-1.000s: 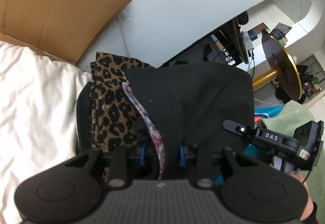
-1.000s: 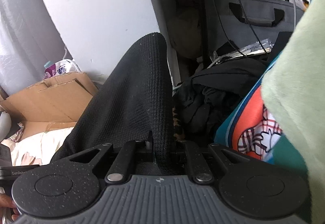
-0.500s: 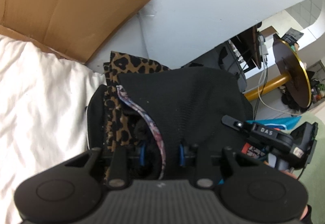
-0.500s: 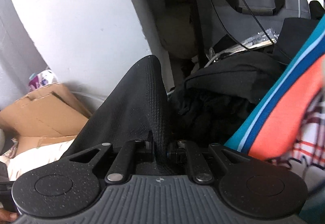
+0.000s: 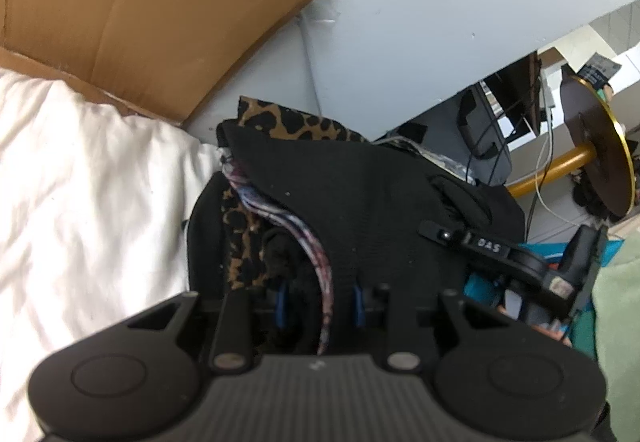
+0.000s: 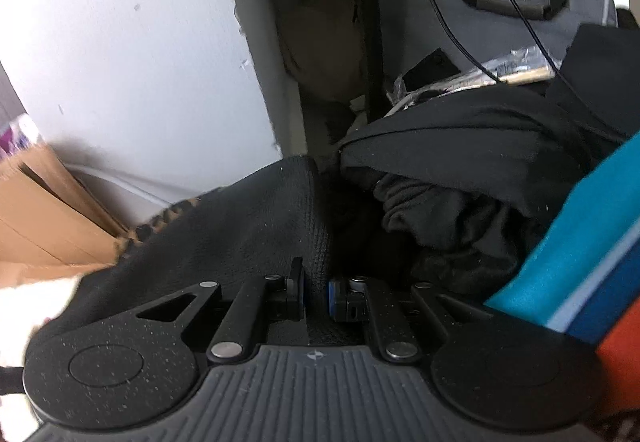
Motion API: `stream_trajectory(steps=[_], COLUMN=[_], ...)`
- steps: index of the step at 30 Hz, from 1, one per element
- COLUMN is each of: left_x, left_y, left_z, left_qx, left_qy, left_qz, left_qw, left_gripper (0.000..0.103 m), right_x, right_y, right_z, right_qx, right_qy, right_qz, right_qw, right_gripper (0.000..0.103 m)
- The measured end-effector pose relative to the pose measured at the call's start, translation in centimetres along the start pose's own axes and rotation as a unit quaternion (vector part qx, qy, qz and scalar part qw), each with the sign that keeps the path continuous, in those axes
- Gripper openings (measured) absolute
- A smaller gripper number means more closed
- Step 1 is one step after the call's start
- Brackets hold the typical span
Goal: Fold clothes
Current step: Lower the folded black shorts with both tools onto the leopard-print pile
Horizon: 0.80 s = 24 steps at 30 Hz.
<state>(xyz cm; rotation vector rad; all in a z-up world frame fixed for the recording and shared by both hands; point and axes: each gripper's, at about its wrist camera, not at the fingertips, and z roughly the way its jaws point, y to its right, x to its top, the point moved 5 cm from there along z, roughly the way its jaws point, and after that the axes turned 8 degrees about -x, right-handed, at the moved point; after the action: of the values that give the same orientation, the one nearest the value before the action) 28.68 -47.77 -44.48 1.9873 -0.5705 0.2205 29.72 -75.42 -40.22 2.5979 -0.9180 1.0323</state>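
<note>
Lowered since before, black garment [image 5: 360,209] stretches crosswise between both tools.

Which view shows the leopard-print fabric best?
The left wrist view: the brown leopard-print fabric lies open under the black knit garment, spots clear. The right wrist view catches only a blurred sliver at the knit's edge.

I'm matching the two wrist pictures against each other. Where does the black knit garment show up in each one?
Left wrist: black knit garment fills the centre, over the leopard-print cloth.
Right wrist: black knit garment lies lower centre-left, running between the fingers of the right hand-held gripper, whose jaws are opening.
Shared landmark: brown cardboard, at the left in both.
</note>
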Motion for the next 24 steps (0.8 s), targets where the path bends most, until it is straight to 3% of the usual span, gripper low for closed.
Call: stream_trajectory(steps=[3, 5, 9, 14, 20, 24], left_x=[0.1, 0.3, 0.6, 1.1, 1.5, 1.9], left_y=[0.0, 0.2, 1.2, 0.8, 0.9, 1.6], left_z=[0.1, 0.0, 0.2, 0.7, 0.1, -1.0], left_qx=[0.005, 0.008, 0.019, 0.024, 0.036, 0.043], left_qy=[-0.003, -0.006, -0.009, -0.012, -0.035, -0.035], left_qz=[0.0, -0.004, 0.021, 0.022, 0.036, 0.054], left_qw=[1.0, 0.9999, 0.9996, 0.9994, 0.9981, 0.997], left_gripper=[0.032, 0.032, 0.032, 0.032, 0.039, 0.041], right_x=[1.2, 2.0, 2.7, 0.2, -5.1, -8.0], right_y=[0.0, -0.3, -0.3, -0.6, -1.6, -3.1], right_z=[-0.6, -1.6, -3.9, -6.0, -6.8, -7.4], right_qx=[-0.056, -0.051, -0.025, 0.013, 0.038, 0.055], right_qy=[0.031, 0.05, 0.072, 0.069, 0.032, 0.024], right_qz=[-0.026, -0.037, -0.029, 0.005, 0.054, 0.048], right_qw=[0.998, 0.997, 0.997, 0.998, 0.997, 0.997], right_gripper=[0.024, 0.03, 0.031, 0.031, 0.032, 0.032])
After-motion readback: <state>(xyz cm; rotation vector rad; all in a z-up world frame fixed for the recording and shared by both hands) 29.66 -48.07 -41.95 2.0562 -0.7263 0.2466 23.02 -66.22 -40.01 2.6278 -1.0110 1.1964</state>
